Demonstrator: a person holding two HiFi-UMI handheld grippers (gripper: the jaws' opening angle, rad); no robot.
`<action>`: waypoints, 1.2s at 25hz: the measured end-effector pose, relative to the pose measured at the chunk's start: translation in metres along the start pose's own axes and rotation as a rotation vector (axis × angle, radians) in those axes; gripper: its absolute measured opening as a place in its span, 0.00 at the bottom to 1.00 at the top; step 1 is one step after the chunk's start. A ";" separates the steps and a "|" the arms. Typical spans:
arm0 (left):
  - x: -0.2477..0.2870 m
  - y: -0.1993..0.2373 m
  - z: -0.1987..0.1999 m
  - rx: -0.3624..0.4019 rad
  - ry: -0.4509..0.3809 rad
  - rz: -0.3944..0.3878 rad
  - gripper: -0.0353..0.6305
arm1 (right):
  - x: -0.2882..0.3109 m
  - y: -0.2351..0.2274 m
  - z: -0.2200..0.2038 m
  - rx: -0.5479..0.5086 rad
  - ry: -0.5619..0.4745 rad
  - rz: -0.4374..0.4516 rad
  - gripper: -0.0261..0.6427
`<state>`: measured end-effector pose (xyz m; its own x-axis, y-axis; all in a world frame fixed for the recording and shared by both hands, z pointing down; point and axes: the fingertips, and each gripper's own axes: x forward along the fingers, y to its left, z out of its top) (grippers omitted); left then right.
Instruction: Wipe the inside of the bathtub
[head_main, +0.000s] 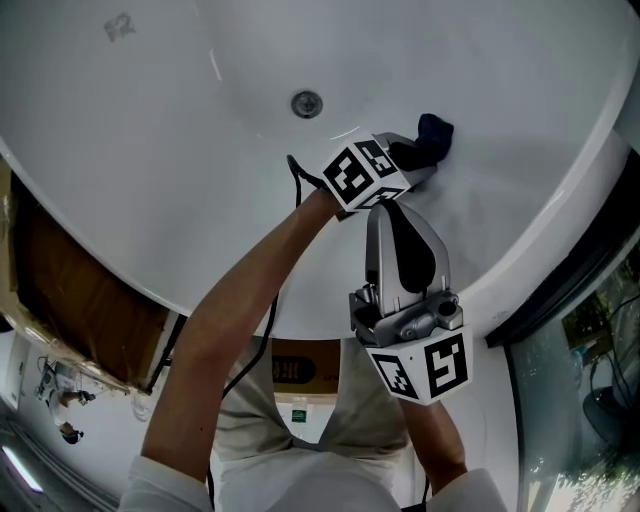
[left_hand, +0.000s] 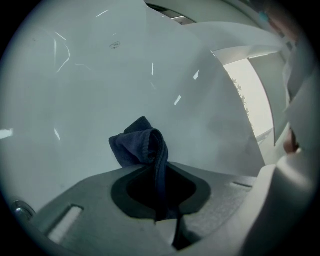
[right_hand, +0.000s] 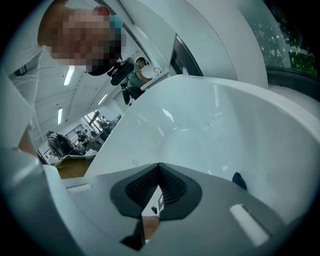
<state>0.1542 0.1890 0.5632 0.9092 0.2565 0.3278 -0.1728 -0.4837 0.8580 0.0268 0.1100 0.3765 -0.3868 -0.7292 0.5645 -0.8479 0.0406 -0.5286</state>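
left hand-held gripper (head_main: 418, 165) pinched the dark cloth (head_main: 436, 131), which was bunched just past its tips against the bathtub (head_main: 150, 130) wall, fold running along the jaws. right hand-held gripper (head_main: 386, 212) was pressed together and empty, behind the left. left was nearer, so likely the wiping hand.

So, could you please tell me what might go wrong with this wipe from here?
The left claw pinches only a thin fold of the dark cloth, with most of it bunched beyond the tips. Dragging it across the bathtub wall could pull it free. If it slips, the hard claw tips might scrape the wall. The dangling black cable could also catch mid-stroke.
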 end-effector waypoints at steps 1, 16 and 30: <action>-0.001 -0.003 0.002 0.009 0.002 -0.002 0.13 | -0.002 0.000 0.001 0.003 -0.003 0.001 0.04; -0.007 -0.052 0.016 0.054 0.011 -0.062 0.13 | -0.044 -0.003 0.025 0.014 -0.036 -0.004 0.04; -0.015 -0.095 0.027 0.084 -0.002 -0.100 0.13 | -0.070 0.003 0.045 0.037 -0.118 -0.033 0.04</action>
<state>0.1667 0.2086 0.4660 0.9211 0.3055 0.2414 -0.0488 -0.5245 0.8500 0.0679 0.1304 0.3063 -0.3116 -0.8050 0.5048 -0.8448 -0.0086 -0.5350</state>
